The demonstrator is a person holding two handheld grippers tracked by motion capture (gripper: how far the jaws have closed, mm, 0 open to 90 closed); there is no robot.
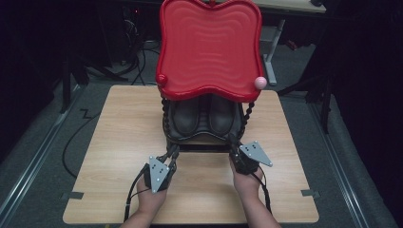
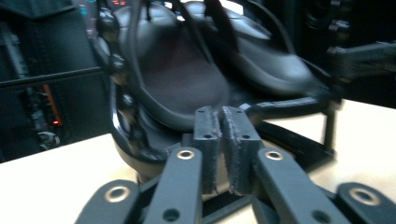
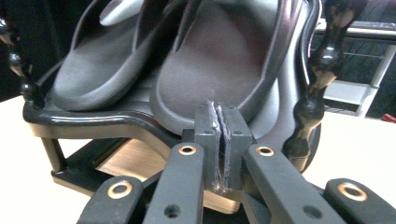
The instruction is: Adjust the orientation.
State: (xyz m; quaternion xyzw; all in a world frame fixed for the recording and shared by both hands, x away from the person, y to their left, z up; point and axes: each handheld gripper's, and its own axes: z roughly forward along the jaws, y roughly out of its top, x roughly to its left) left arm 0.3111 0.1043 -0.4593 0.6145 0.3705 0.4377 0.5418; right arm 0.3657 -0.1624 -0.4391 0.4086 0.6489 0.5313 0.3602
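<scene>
Resting on black rack (image 1: 202,137): smooth dark slippers (image 3: 219,60) | wavy glossy red tray (image 1: 209,45) | both grippers' jaws together

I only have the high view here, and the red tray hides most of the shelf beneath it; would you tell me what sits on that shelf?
Observer: A pair of dark slippers lies side by side on the lower shelf.
Operator: Thanks. Are the right gripper's jaws closed?
Observer: Yes, the right gripper has its pads pressed together, holding nothing.
Operator: And the left one?
Observer: The left gripper is closed too, with only a sliver between its pads, just in front of the rack.
</scene>
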